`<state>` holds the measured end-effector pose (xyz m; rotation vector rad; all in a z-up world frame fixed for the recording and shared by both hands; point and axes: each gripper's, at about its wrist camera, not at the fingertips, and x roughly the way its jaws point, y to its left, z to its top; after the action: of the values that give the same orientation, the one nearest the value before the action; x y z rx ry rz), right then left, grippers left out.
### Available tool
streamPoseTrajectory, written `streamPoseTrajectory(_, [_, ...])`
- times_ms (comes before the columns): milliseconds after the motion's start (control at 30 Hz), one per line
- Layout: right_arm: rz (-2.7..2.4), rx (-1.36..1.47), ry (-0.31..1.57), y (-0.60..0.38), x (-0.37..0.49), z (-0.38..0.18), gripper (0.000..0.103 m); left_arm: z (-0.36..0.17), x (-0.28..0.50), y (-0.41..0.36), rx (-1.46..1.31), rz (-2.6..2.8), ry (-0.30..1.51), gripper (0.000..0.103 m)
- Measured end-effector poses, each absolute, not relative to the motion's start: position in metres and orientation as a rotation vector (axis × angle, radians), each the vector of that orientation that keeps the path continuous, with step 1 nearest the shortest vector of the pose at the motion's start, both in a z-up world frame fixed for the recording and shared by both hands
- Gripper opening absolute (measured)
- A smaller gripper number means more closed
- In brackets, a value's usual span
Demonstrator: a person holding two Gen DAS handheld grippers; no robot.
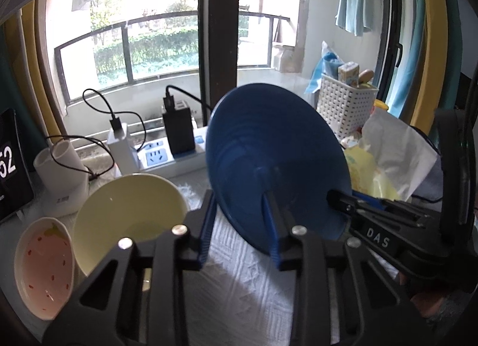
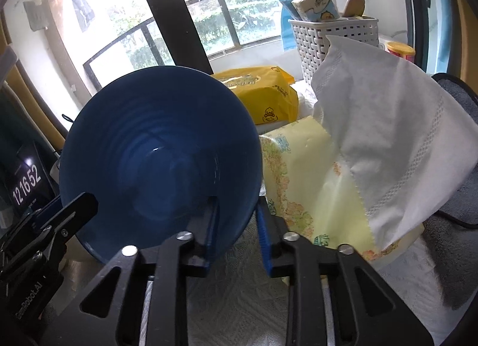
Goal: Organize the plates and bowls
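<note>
A dark blue ribbed bowl (image 1: 274, 148) is held tilted on its side above a white textured cloth (image 1: 239, 292). My left gripper (image 1: 239, 205) is shut on its lower rim, one finger inside the bowl and one outside. My right gripper (image 2: 237, 211) is shut on the opposite part of the rim of the blue bowl (image 2: 158, 148), again with one finger on each side of the wall. To the left on the table sit a pale yellow bowl (image 1: 131, 214) and a small pink bowl (image 1: 44, 268) with red specks, both tipped toward me.
Behind the bowls are a white power strip (image 1: 167, 157) with chargers and cables, a white cup (image 1: 62, 178) and a digital clock (image 1: 12, 166). On the right stand a white basket (image 2: 331, 41), a yellow wipes pack (image 2: 263, 97) and a tissue pack (image 2: 388, 136).
</note>
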<state>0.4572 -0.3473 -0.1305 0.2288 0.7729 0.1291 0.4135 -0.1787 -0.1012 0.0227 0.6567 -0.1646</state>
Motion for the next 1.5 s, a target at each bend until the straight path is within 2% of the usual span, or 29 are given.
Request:
streamPoseTrajectory(100, [0.130, 0.223, 0.771, -0.348, 0.455, -0.130, 0.018, -0.099, 0.413, -0.178, 0.016, -0.165, 0.650, 0.031])
streamPoseTrajectory(533, [0.141, 0.201, 0.713, -0.346, 0.436, -0.113, 0.018, -0.091, 0.402, -0.172, 0.003, -0.159, 0.642, 0.031])
streamPoseTrajectory(1033, [0.151, 0.193, 0.668, -0.336, 0.387, -0.087, 0.019, -0.066, 0.363, -0.155, -0.030, -0.169, 0.618, 0.031])
streamPoseTrajectory(1500, [0.147, 0.181, 0.644, -0.314, 0.336, -0.073, 0.020, -0.065, 0.312, -0.132, -0.063, -0.180, 0.623, 0.031])
